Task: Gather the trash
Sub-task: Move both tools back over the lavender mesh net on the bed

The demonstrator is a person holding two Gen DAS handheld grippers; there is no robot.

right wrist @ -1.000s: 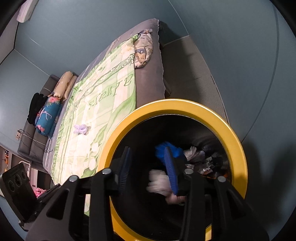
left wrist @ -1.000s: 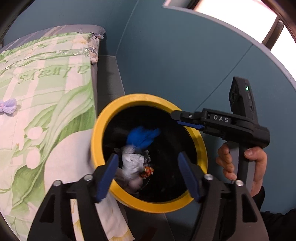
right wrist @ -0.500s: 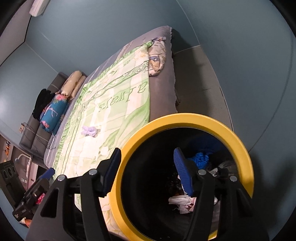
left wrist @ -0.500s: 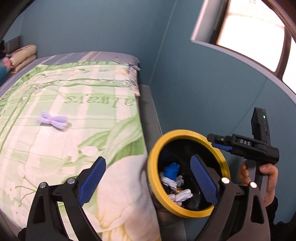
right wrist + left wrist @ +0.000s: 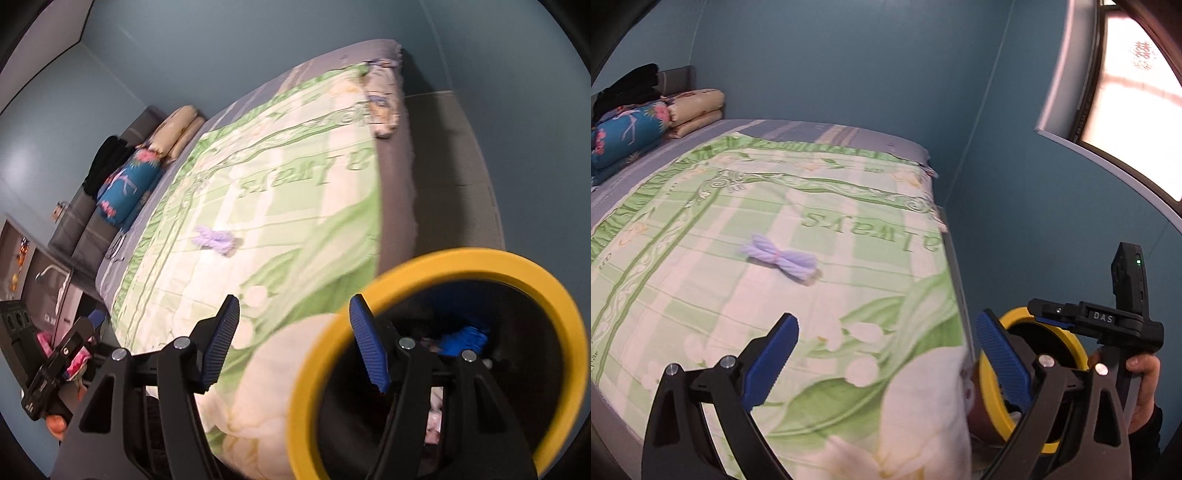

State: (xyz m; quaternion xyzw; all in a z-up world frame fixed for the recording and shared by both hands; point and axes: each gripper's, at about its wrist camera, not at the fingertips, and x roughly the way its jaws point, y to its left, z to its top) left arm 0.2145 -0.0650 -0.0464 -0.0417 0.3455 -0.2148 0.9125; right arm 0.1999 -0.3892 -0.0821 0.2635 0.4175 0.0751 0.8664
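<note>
Left gripper (image 5: 886, 347): jaws are opening, now standing wide apart over the near end of the bed; nothing is lying between the blue pads (image 5: 774, 354).
Right gripper (image 5: 295, 336): jaws are opening, about half spread; nothing is sitting between them. One finger is showing against the quilt, the other against the bin's rim.
Right hand (image 5: 1141, 384): gripping the right tool's handle, seen from the left wrist view beside the bin.
Trash item, lilac yarn bundle (image 5: 779, 258): lying on the quilt near the middle of the bed, tied at its waist like a bow, well apart from both grippers.
Bin (image 5: 476, 258): black inside with a yellow rim, standing on the floor just beside the bed's near corner, between bed and wall.
Bin contents: a blue scrap (image 5: 465, 339) and some white scraps (image 5: 436, 402) are resting inside.
Quilt (image 5: 701, 280): green and cream, floral, covering the bed, printed with the word "always".
Folded bedding (image 5: 628, 129): stacked at the far end of the bed.
Window (image 5: 1137, 92): glowing bright in the teal wall.
</note>
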